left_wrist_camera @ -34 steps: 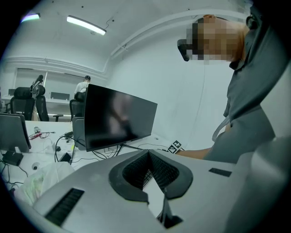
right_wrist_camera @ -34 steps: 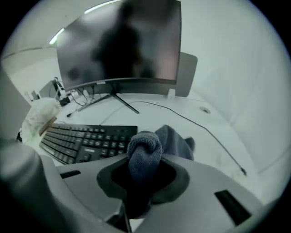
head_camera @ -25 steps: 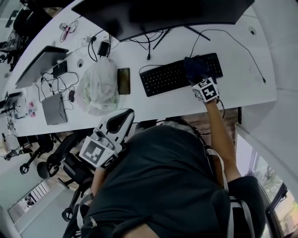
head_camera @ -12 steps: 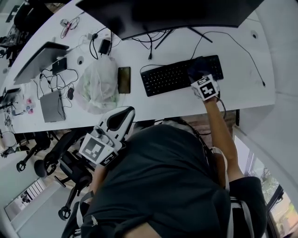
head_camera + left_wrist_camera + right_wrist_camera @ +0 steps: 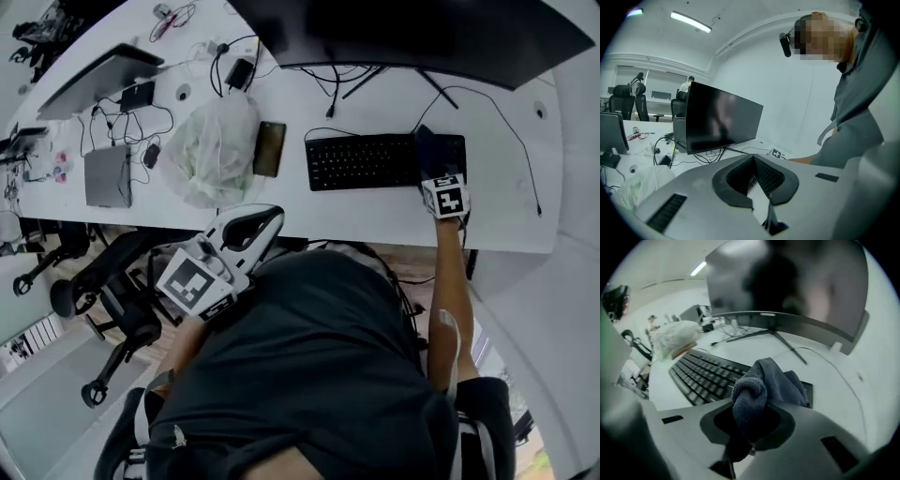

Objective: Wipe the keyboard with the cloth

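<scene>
White desk is stretching across the top of the head view. 1 plastic bag is slumping on it, and something pale green seems to be bunched inside, too blurred to name.

Compared with 1 second ago, the cloth is sitting further toward the right end of the keyboard, and the right gripper has travelled there with it. Its fingers are clamping the dark cloth, which is bulging up out of them and draping onto the keys. The left gripper is hovering at the desk's near edge, well apart from the keyboard, in much the same spot as before, with its fingers pressed together on nothing.

1 phone is lying between the bag and the keyboard. 1 monitor is standing behind the keyboard, with cables trailing under it. 1 laptop is resting at the far left. 1 office chair is standing below the desk edge.
</scene>
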